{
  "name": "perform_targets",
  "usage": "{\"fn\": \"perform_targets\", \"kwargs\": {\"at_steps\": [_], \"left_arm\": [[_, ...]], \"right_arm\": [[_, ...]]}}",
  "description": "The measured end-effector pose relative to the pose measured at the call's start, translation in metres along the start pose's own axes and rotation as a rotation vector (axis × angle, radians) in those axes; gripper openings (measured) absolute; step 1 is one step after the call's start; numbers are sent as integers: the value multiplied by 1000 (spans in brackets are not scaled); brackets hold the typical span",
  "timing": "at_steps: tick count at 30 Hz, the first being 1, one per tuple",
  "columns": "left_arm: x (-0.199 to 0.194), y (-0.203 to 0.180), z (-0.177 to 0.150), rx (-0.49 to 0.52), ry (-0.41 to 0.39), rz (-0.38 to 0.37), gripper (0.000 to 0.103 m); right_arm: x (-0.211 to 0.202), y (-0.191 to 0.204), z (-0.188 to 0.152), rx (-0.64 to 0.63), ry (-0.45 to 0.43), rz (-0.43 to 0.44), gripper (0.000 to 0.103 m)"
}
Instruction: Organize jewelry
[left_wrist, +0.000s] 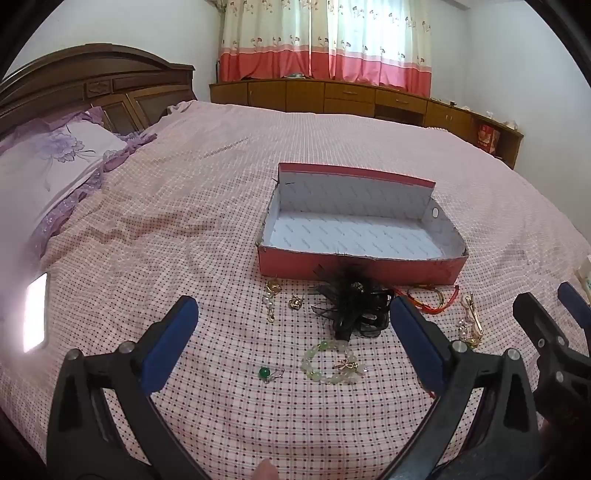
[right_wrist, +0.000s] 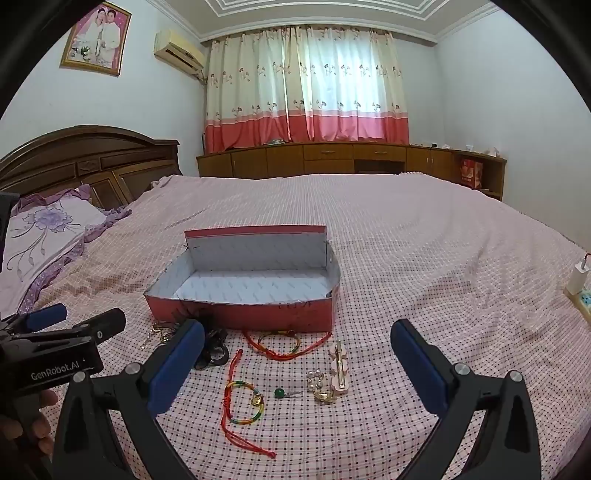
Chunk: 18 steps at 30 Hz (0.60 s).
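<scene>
Left wrist: left gripper (left_wrist: 293, 345) fingers spread wide, nothing between them | red box (left_wrist: 360, 264) open on bed (left_wrist: 184, 206); green bead bracelet (left_wrist: 330, 363), black hair bow (left_wrist: 351, 304) in front of box || Right wrist: right gripper (right_wrist: 297, 367) fingers released, holding nothing | rainbow cord bracelet (right_wrist: 245, 402), pink clip (right_wrist: 340, 371) in front of box (right_wrist: 240, 312).

A matt, checked cloth bedspread (left_wrist: 184, 229) is being shown under a matt cardboard box (left_wrist: 362, 266). Glossy glass-like beads are being seen on the bracelet (left_wrist: 328, 363); polished wood is being seen on the headboard (left_wrist: 92, 81).
</scene>
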<state>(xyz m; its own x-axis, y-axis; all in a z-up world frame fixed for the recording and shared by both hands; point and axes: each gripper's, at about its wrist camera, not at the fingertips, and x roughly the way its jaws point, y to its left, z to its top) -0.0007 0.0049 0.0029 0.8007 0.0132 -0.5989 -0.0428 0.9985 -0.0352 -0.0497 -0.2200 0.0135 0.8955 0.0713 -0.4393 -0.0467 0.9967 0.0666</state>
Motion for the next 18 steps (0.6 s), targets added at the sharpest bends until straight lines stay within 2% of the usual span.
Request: {"fn": "perform_targets", "kwargs": {"at_steps": [18], "left_arm": [[-8, 0, 3, 10, -51, 4, 97]], "right_arm": [[-3, 1, 4, 0, -11, 1, 103]]}}
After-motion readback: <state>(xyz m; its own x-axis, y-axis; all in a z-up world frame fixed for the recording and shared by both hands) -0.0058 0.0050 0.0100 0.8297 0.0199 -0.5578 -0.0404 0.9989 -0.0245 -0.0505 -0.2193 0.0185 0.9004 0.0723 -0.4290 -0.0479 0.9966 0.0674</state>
